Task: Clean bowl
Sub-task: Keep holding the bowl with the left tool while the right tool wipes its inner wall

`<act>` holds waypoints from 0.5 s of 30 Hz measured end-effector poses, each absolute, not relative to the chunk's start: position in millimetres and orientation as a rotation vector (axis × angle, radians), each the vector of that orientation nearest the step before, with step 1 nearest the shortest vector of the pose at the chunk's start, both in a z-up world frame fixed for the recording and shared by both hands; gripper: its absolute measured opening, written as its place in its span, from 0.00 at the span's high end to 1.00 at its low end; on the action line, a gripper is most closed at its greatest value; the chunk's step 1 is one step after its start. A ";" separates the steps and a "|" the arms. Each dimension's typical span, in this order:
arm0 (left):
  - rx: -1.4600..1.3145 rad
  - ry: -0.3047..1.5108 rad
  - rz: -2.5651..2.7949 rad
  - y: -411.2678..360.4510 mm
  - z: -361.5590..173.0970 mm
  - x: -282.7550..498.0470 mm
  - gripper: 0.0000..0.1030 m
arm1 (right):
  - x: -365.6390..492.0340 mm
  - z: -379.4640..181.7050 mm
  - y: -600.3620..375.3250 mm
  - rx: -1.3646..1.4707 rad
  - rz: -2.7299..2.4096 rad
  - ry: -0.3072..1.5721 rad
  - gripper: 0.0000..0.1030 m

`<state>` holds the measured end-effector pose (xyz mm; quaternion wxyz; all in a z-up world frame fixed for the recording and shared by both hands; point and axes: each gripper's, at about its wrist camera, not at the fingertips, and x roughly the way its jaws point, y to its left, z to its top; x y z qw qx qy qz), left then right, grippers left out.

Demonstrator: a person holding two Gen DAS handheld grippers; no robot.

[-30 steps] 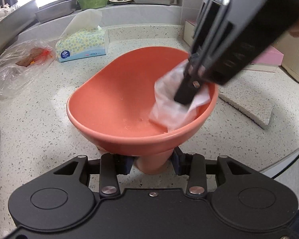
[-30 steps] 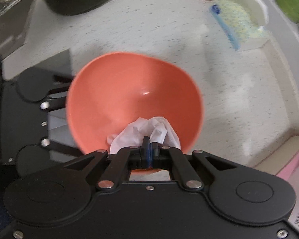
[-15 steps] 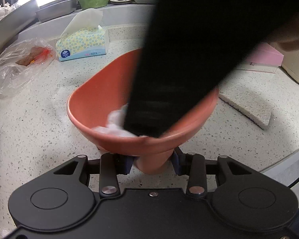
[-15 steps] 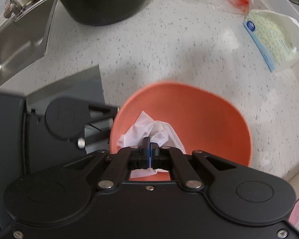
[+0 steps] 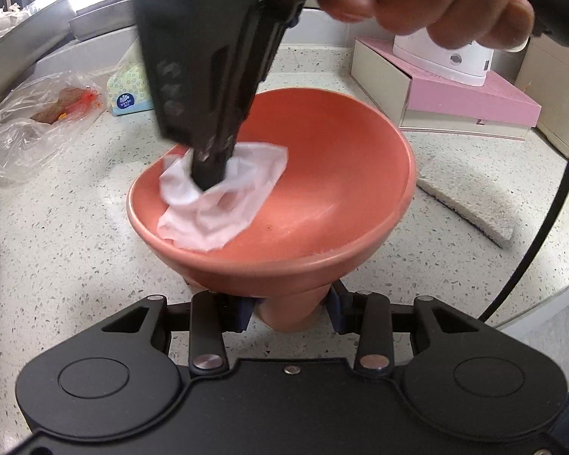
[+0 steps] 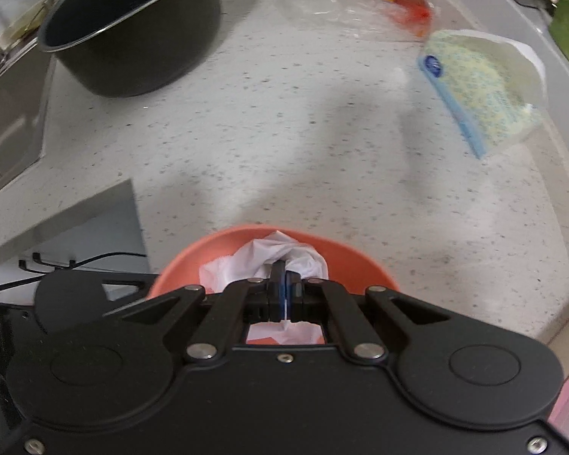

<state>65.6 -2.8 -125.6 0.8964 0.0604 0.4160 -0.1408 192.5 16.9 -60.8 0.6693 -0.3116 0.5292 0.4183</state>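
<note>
Since a second earlier, my right gripper had dragged the tissue from the bowl's right wall to its left. Its jaws pinched that wad for scrubbing; my left gripper clamped the foot, steadying it mid-counter.

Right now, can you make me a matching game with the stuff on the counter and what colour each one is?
Things:
1. bowl
2. tissue
3. pot
4. box

Colours:
A. pink
B. black
C. orange
D. white

Pairs: 1-C, 2-D, 3-B, 4-A
</note>
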 end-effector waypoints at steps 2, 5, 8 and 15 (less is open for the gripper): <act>0.126 0.862 -0.292 -3.6 -126.1 65.4 0.63 | 196.0 -61.5 10.8 -0.710 0.928 1.195 1.00; 0.126 0.862 -0.294 -3.5 -127.8 66.8 0.63 | 198.9 -62.5 -3.7 -0.736 0.894 1.193 1.00; 0.124 0.861 -0.297 0.2 -126.6 65.6 0.63 | 198.7 -62.6 -15.2 -0.755 0.877 1.197 1.00; 0.121 0.859 -0.296 5.1 -126.5 63.1 0.63 | 179.4 -62.7 -33.3 -0.801 0.915 1.221 1.00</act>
